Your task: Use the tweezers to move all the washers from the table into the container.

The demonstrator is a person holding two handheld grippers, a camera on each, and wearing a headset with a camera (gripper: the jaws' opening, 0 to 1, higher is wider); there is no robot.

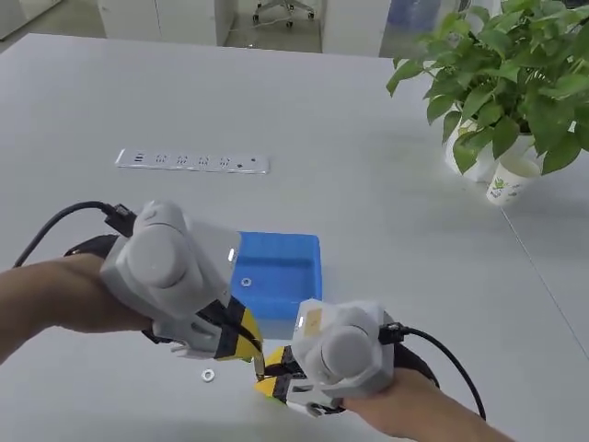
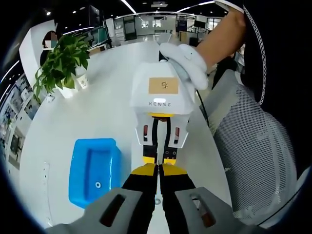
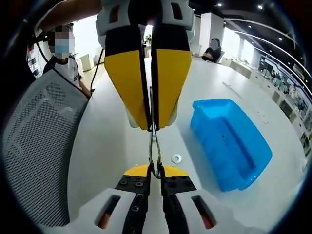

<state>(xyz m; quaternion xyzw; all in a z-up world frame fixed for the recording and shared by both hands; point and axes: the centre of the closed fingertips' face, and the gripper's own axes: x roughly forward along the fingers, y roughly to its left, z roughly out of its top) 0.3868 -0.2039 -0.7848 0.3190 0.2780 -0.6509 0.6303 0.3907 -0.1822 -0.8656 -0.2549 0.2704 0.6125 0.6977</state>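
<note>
Tweezers (image 3: 154, 142) pinched between left tool (image 3: 150, 126) and right tool (image 3: 150, 171); right tool labelled XENSE.

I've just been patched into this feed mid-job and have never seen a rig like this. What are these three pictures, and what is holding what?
There is no robot arm here. A person holds a hand tool with two fingers in each hand. The head view comes from a headset camera looking down at the white table. The two round pictures come from cameras that ride on the tools and look forward along their fingers.

The left gripper and the right gripper face each other tip to tip. Both are shut on the thin metal tweezers.

On the table sits a blue plastic container with one small metal washer inside. A second metal washer lies loose on the table near the fingers. Farther back are a white power strip and a leafy green potted plant.
</note>
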